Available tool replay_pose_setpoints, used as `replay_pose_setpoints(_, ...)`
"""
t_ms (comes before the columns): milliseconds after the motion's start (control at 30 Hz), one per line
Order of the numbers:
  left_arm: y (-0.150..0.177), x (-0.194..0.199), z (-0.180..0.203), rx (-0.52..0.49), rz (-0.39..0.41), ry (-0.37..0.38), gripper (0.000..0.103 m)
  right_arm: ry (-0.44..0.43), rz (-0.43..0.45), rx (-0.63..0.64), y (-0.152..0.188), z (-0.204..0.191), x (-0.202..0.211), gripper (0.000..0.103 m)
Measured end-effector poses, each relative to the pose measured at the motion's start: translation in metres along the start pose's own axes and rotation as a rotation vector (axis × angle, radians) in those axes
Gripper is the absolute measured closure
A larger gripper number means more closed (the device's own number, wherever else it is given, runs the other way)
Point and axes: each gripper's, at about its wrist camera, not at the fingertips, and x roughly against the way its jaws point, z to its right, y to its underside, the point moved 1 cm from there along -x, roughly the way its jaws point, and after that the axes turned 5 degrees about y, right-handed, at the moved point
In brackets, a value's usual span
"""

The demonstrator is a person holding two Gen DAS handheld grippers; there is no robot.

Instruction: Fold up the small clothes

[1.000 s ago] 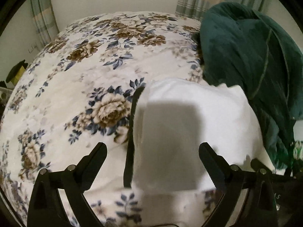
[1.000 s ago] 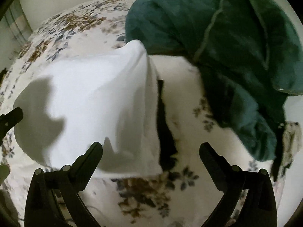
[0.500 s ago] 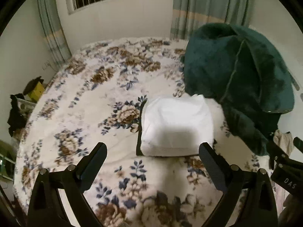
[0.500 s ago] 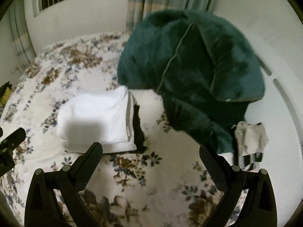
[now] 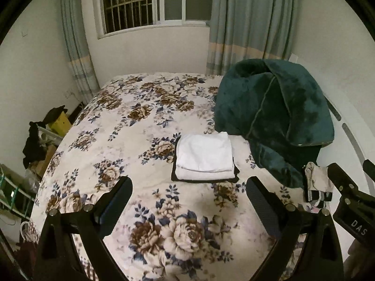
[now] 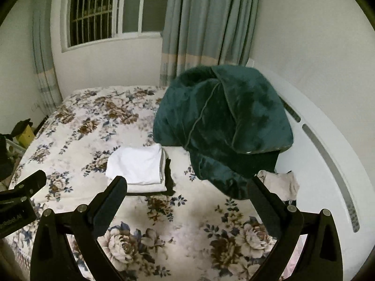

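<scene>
Both grippers have pulled back and up from the bed (image 5: 131,140) within the last second: 1 second ago they hung close over the white garment (image 5: 205,155), which was raised in a peak on its right side, and now it lies flat and released. The left gripper (image 5: 188,192) stands wide open with nothing between its jaws, and the right gripper (image 6: 187,193) is likewise wide open and empty. The white garment is a neat folded rectangle stacked on a dark folded piece (image 5: 174,164), whose black edge shows along the left and near sides, in the middle of the floral bed just beside the green blanket (image 5: 276,114). That reads as 1 fold finished and set on the pile. A crumpled pale garment with striped trim (image 5: 317,185) lies near the right edge of the bed, below the blanket, and looks like the likely next piece to fetch.
</scene>
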Motion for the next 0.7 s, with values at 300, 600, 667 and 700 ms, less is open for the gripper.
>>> replay_pose_setpoints(300,0.019,0.058,-0.002,0.0,0.049,-0.038,0.004,-0.025,0.05,-0.008,0.015,0.017,0.083,0.0)
replay_pose_setpoints(600,0.032,0.088,0.003,0.005,0.082,-0.046,0.004,-0.054,0.075,-0.011,0.024,0.029,0.115,0.0)
replay_pose_setpoints(667,0.034,0.092,0.004,0.005,0.088,-0.051,0.004,-0.056,0.081,-0.011,0.026,0.031,0.119,0.0)
replay_pose_setpoints(700,0.035,0.093,0.005,0.004,0.089,-0.049,0.004,-0.058,0.082,-0.012,0.026,0.033,0.119,0.0)
